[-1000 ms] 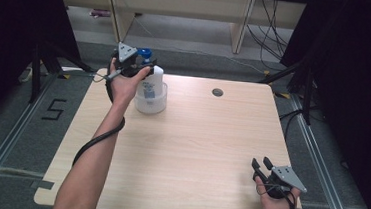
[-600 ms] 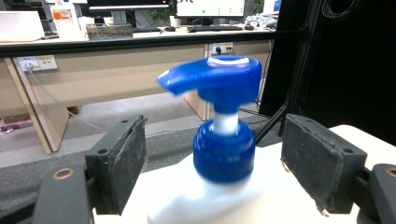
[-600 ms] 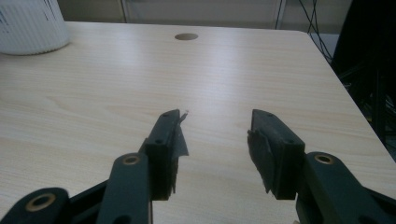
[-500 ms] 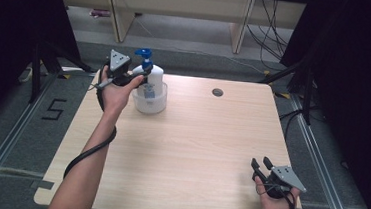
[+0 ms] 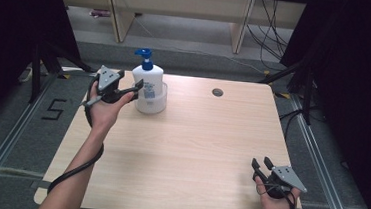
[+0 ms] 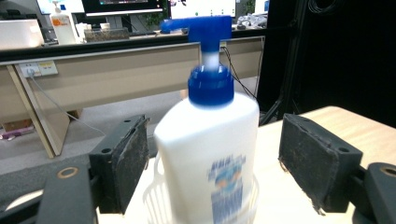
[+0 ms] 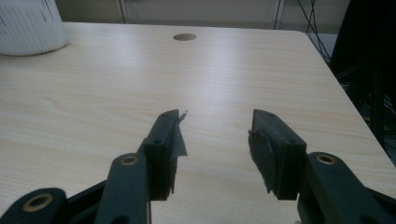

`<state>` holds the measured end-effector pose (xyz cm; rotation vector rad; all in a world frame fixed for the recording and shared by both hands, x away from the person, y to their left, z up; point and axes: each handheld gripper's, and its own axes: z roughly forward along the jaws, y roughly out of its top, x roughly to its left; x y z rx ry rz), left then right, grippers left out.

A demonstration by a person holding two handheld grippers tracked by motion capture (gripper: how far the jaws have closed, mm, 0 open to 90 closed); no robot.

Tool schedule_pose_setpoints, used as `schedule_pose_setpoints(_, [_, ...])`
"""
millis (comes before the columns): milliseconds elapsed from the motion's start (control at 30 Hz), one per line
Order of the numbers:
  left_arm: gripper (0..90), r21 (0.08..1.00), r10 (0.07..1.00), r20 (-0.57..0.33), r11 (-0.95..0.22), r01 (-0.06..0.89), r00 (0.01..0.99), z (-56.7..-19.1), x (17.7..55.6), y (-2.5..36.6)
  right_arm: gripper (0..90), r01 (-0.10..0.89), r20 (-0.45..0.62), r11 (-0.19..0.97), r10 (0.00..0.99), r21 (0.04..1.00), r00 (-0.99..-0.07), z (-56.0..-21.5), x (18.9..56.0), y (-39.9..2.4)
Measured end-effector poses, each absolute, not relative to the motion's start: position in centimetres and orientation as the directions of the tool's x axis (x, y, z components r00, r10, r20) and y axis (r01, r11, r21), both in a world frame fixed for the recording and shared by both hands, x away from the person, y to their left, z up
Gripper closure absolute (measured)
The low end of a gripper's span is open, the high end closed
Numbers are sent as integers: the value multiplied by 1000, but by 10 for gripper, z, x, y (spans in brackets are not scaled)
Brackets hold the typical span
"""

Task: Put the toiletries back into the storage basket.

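A white pump bottle (image 5: 148, 77) with a blue pump head stands upright in a low, ribbed, white holder (image 5: 152, 104) at the table's back left. My left gripper (image 5: 131, 78) is just to the left of it, level and pointing at the bottle. In the left gripper view the bottle (image 6: 210, 140) stands between the wide jaws of that gripper (image 6: 215, 120), and both pads are clear of it. My right gripper (image 5: 261, 163) rests near the table's front right corner. Its jaws (image 7: 215, 119) stand open over bare wood with nothing between them.
The wooden table (image 5: 195, 150) has a round cable hole (image 5: 217, 92) at the back middle. The holder's wall (image 7: 28, 28) shows far off in the right gripper view. Behind the table are desk legs and cables on the floor; dark stands flank both sides.
My left gripper has come off the bottle's pump head, moving left and toward the person and a little lower. The blue pump head is now uncovered. The right gripper has kept still.
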<state>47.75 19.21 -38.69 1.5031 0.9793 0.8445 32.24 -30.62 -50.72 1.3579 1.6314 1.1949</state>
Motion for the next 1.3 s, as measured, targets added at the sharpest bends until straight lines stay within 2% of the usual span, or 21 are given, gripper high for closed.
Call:
schedule_pose_setpoints(167, [240,985,914,24,-90,145,404,-404,459,208,529,350,37,39,978,936,-205,-506,321,-306])
schedule_pose_setpoints(200, [241,985,913,22,-90,149,408,-407,455,211,529,368,62,12,980,930,-188,-506,320,-304])
schedule_pose_setpoints(233, [244,984,910,29,-99,149,414,-411,450,214,529,343,17,54,979,938,-203,-507,322,-307])
schedule_pose_setpoints(367, [248,980,903,50,-127,154,426,-429,430,225,527,350,31,40,980,936,-195,-507,321,-305])
schedule_pose_setpoints(467, [249,977,899,35,-123,174,437,-446,416,232,527,344,22,51,979,938,-204,-507,322,-306])
schedule_pose_setpoints(567, [252,974,900,35,-129,189,434,-463,403,238,525,350,56,25,974,936,-219,-507,322,-303])
schedule_pose_setpoints(633, [252,972,900,26,-124,200,435,-474,396,241,525,340,7,65,979,938,-205,-507,322,-305])
schedule_pose_setpoints(733, [252,968,903,17,-122,218,429,-488,385,243,525,375,50,29,979,927,-199,-507,321,-301])
schedule_pose_setpoints(767, [252,968,904,15,-120,221,427,-491,383,244,525,360,3,72,979,930,-204,-507,322,-303])
schedule_pose_setpoints(1133, [253,964,909,21,-129,232,416,-514,374,246,523,351,37,44,974,935,-222,-509,323,-302])
schedule_pose_setpoints(1233, [251,962,908,22,-133,239,419,-516,374,245,522,367,6,75,976,927,-216,-507,322,-303])
schedule_pose_setpoints(1300, [250,960,908,25,-138,243,419,-517,373,244,520,385,49,31,979,923,-198,-508,320,-301])
